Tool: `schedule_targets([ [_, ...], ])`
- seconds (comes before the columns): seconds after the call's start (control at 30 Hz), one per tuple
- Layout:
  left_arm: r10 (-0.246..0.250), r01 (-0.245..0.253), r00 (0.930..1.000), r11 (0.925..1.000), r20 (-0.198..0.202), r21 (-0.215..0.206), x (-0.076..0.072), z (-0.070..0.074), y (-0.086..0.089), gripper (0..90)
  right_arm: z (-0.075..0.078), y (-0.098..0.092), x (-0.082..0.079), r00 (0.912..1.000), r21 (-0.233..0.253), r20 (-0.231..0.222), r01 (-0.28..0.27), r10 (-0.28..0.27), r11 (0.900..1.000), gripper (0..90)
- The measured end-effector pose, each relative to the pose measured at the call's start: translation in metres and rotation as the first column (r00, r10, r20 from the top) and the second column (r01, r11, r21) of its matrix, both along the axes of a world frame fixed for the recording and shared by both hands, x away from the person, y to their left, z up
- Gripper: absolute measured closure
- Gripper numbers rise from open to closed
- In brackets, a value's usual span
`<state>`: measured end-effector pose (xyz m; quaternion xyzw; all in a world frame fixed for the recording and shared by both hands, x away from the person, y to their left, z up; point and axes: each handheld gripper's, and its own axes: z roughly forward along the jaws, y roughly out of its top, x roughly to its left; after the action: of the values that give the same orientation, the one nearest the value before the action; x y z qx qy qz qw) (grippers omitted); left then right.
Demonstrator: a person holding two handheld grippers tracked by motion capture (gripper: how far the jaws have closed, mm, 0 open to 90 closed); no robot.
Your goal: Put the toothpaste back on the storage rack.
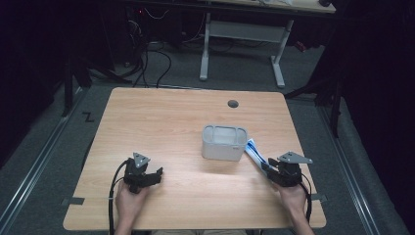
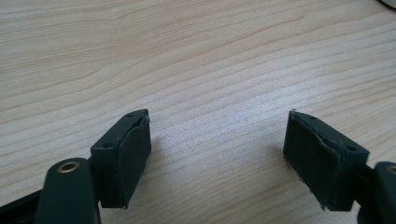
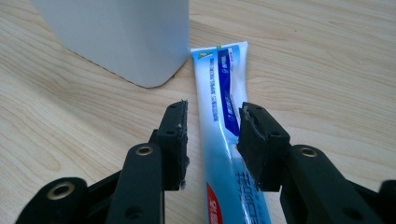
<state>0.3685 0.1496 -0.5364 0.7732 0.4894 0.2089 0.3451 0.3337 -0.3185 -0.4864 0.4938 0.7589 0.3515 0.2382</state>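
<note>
Left gripper: the left gripper [image 1: 155, 176] sat at the lower left of the high view, held in the person's left hand [image 1: 129, 200]; in the left gripper view its jaws stood wide apart with bare wood between them, released and grasping nothing.
Right gripper: the right gripper [image 1: 268, 169] sat at the lower right of the high view, held in the person's right hand [image 1: 293, 198]. In the right gripper view [image 3: 211, 140] its jaws stood one on each side of the tube, with a visible gap at the left pad [image 3: 180, 135]; it looked not yet clenched.
Toothpaste tube: a white and blue toothpaste tube [image 3: 219, 107] lay flat on the table, running from the bottom centre of the right gripper view up to its flat crimped end just beside the container's corner. In the high view it [image 1: 254, 151] showed right of centre, between the container and the right gripper.
Container: a pale grey open-topped container [image 1: 224, 142] stood upright near the centre of the high view, apparently empty.
Table: a light wooden table [image 1: 166, 127] with a small round hole near its upper edge.
Step in hand: likely closing on the tube to lift it.
Doing it well: keep the jaws level and centred across the tube's width, close gently since the tube is soft, and lift clear of the container wall before moving.
</note>
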Motion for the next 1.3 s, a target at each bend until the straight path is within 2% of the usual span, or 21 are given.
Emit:
schedule_targets([
  [0.23,0.0,0.0,1.0,1.0,0.0,0.0,0.0,0.0,0.0,23.6,0.0,0.011,0.015,0.9995,-0.04,-0.026,-0.017,0.016,0.999,59.7],
  [0.3,0.0,0.0,1.0,1.0,0.0,0.0,0.0,0.0,0.0,23.6,0.001,0.015,0.023,0.9992,-0.075,-0.036,-0.018,0.015,0.997,57.3],
  [0.33,0.0,0.0,1.0,1.0,0.0,0.0,0.0,0.0,0.0,23.6,0.001,0.015,0.023,0.9992,-0.075,-0.036,-0.018,0.015,0.997,57.3],
  [0.5,-0.001,0.001,1.0,1.0,0.0,0.0,0.0,0.0,0.0,23.6,0.001,0.02,0.034,0.998,-0.107,-0.063,-0.018,0.011,0.994,54.8],
  [0.53,0.0,0.0,1.0,1.0,0.0,-0.001,0.0,0.0,0.0,23.6,0.0,0.021,0.038,0.9966,-0.12,-0.081,-0.018,0.008,0.993,53.3],
  [0.8,-0.001,0.001,1.0,1.0,0.0,-0.001,0.0,0.0,0.0,23.6,0.0,0.026,0.05,0.9927,-0.15,-0.121,-0.02,0.002,0.988,50.2],
  [1.03,-0.001,0.001,1.0,1.0,-0.001,-0.001,0.0,0.0,0.0,23.7,-0.004,0.031,0.063,0.9852,-0.189,-0.171,-0.038,0.005,0.981,48.5],
  [1.3,-0.002,0.002,1.0,1.0,-0.001,-0.002,0.0,0.0,0.0,23.6,-0.008,0.033,0.07,0.9791,-0.203,-0.203,-0.036,-0.006,0.978,48.7],
])
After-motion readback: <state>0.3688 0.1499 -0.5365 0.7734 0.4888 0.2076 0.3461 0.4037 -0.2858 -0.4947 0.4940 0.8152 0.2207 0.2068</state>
